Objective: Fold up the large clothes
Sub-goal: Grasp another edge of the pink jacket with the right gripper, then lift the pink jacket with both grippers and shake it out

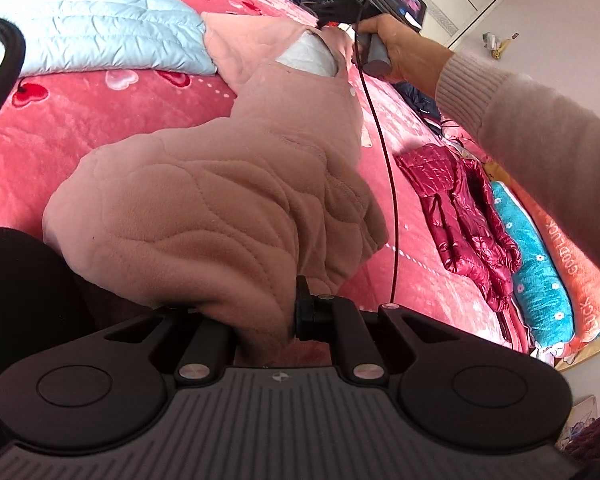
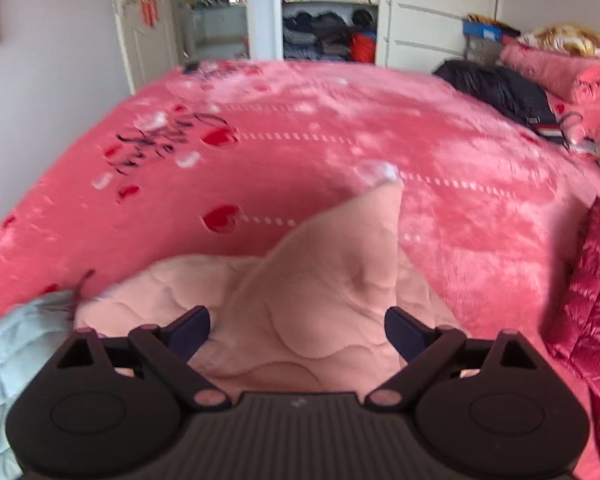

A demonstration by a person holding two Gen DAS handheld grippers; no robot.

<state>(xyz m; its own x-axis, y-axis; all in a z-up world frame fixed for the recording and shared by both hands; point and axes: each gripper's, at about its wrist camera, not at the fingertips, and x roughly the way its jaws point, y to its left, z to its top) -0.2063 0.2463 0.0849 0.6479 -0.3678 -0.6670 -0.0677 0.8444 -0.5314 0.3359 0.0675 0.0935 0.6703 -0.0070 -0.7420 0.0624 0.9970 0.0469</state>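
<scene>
The left tongs [image 1: 296, 312] are pinching the pink fleece garment [image 1: 220, 208] above the bed [image 1: 60, 128] to lift it, while the right tongs [image 2: 298, 332] are hanging spread over its far end.

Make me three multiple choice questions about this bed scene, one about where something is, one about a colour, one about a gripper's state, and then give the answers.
1. Where does the dark red puffer jacket lie?
A. On the bed, to the right of the pink fleece garment
B. On the wardrobe shelf
C. Under the light blue quilted garment

2. What colour is the quilted garment lying beyond the pink fleece garment?
A. Black
B. Light blue
C. Yellow

3. How is the right gripper set?
A. Shut on the pink fleece
B. Shut on the puffer jacket
C. Open, fingers spread to either side of the fleece

Answers: 1 A, it lies on the pink bedspread right of the fleece. 2 B, its padded fabric is pale blue. 3 C, the right wrist view shows a wide gap between the fingers.
</scene>
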